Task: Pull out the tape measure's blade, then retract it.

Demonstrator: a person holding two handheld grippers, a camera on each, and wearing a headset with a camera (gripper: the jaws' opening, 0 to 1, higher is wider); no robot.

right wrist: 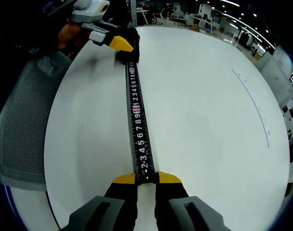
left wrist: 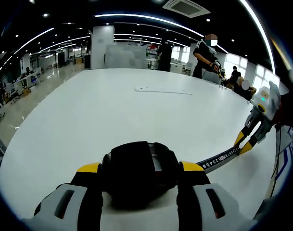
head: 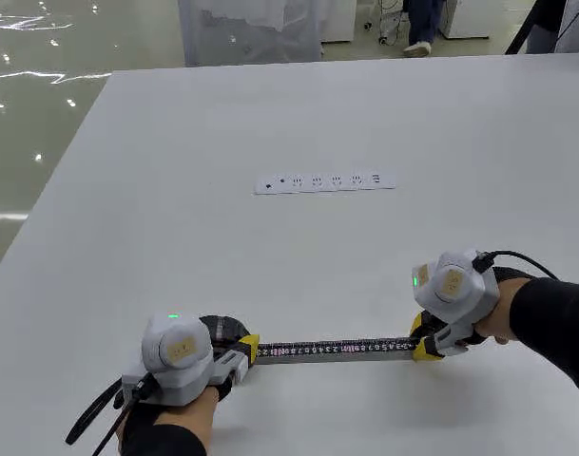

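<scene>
Fingers [right wrist: 123, 179] of right gripper [right wrist: 146, 180] pinching blade [right wrist: 136, 110] tip; left gripper [left wrist: 140, 168] clamping tape measure [left wrist: 136, 156]. Runs straight between, seemingly taut; retracts toward left.

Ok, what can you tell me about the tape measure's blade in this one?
The blade is a narrow dark strip with white numerals and red marks, metal by its look. It is pulled out straight and appears to lie along the white table, running from the black case gripped by the left gripper to the right gripper, whose jaws are shut on its free end.
</scene>
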